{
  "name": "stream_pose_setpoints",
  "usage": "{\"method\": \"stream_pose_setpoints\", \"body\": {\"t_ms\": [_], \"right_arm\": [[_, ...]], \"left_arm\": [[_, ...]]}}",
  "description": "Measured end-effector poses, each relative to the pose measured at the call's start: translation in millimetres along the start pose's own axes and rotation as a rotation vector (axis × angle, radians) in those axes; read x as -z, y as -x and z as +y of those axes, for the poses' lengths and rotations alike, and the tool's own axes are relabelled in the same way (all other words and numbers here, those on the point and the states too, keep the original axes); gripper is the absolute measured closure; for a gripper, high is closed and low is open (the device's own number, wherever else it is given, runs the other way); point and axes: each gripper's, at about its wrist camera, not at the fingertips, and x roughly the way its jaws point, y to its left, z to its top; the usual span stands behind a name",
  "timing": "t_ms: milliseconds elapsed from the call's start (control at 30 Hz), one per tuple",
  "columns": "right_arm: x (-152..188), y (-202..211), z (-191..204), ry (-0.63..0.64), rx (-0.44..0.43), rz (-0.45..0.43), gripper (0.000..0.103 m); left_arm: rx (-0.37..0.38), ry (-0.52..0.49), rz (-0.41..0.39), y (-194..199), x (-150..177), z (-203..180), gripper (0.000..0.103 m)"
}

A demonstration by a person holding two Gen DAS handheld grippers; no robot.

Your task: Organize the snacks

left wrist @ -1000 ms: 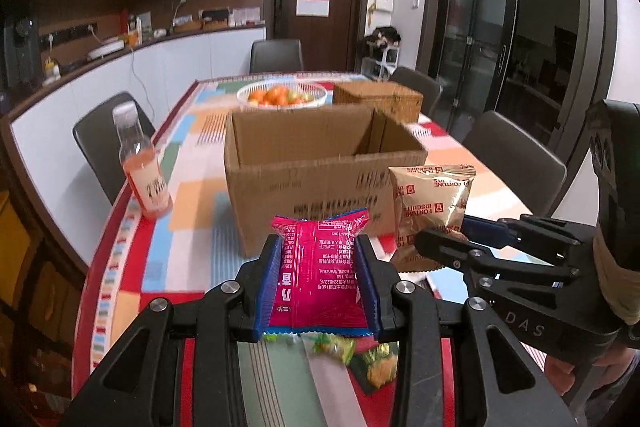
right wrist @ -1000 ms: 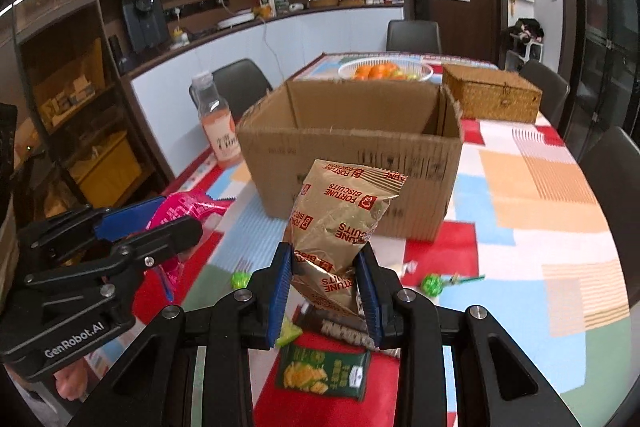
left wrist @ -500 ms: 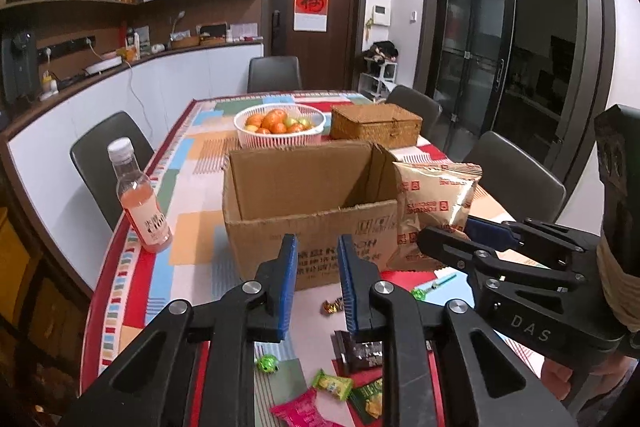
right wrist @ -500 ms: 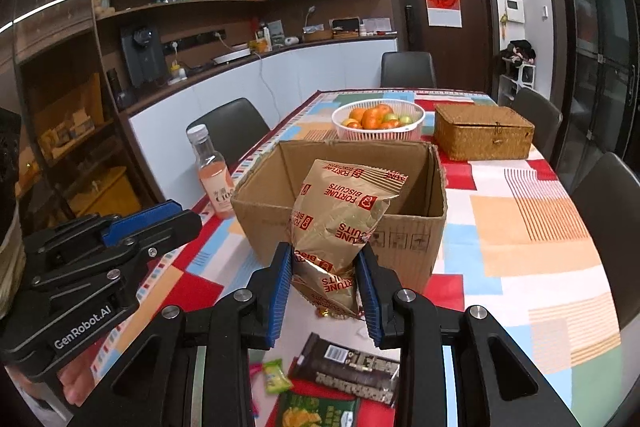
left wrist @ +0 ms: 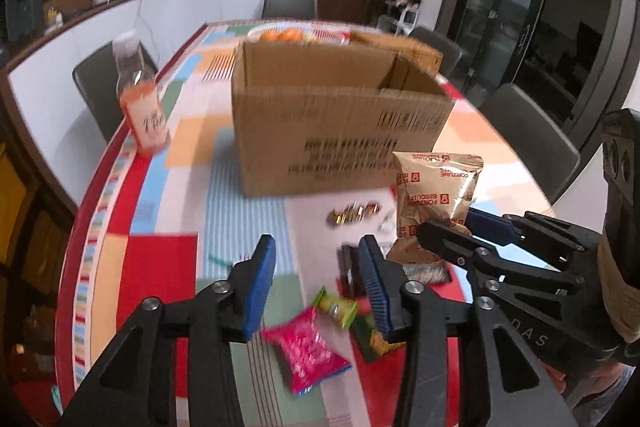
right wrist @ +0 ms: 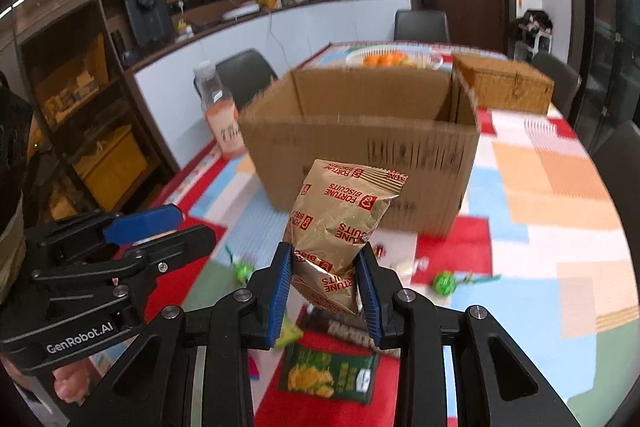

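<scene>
My right gripper (right wrist: pixel 324 285) is shut on a gold Fortune Biscuits bag (right wrist: pixel 340 223), held above the table in front of the open cardboard box (right wrist: pixel 360 147). The bag (left wrist: pixel 436 195) and right gripper (left wrist: pixel 452 231) also show in the left wrist view. My left gripper (left wrist: pixel 316 283) is open and empty above loose snacks: a pink packet (left wrist: pixel 306 351), a small green candy (left wrist: pixel 336 307), a green chip packet (left wrist: pixel 374 339) and a dark bar (left wrist: pixel 348 271). The box (left wrist: pixel 340 131) stands beyond them.
A pink drink bottle (left wrist: pixel 142 107) stands left of the box. A fruit bowl (right wrist: pixel 394 59) and a wicker basket (right wrist: pixel 504 85) sit behind it. Green candies (right wrist: pixel 444 283) and a green chip packet (right wrist: pixel 330 373) lie on the patterned tablecloth (right wrist: pixel 560 247). Chairs surround the table.
My left gripper let go of the pink packet, which now lies on the table, then opened wider and dipped. My right gripper rose, then came down again with the biscuit bag.
</scene>
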Motion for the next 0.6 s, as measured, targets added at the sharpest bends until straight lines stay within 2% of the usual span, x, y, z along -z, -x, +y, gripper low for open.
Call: {"method": "stream_pose_setpoints", "body": {"t_ms": [367,600], "right_arm": [[38.2,-23.9,1.8,0.008,-0.017,0.116,0.07],[47.3,-33.7,5.9,0.014,-0.013,0.156,0.07]], "left_arm": [[-0.018,0.067,0.202,-37.9,45.5,10.8,0.056],[-0.027,0.084,0.258,-54.8,55.9,13.4,0.054]]}}
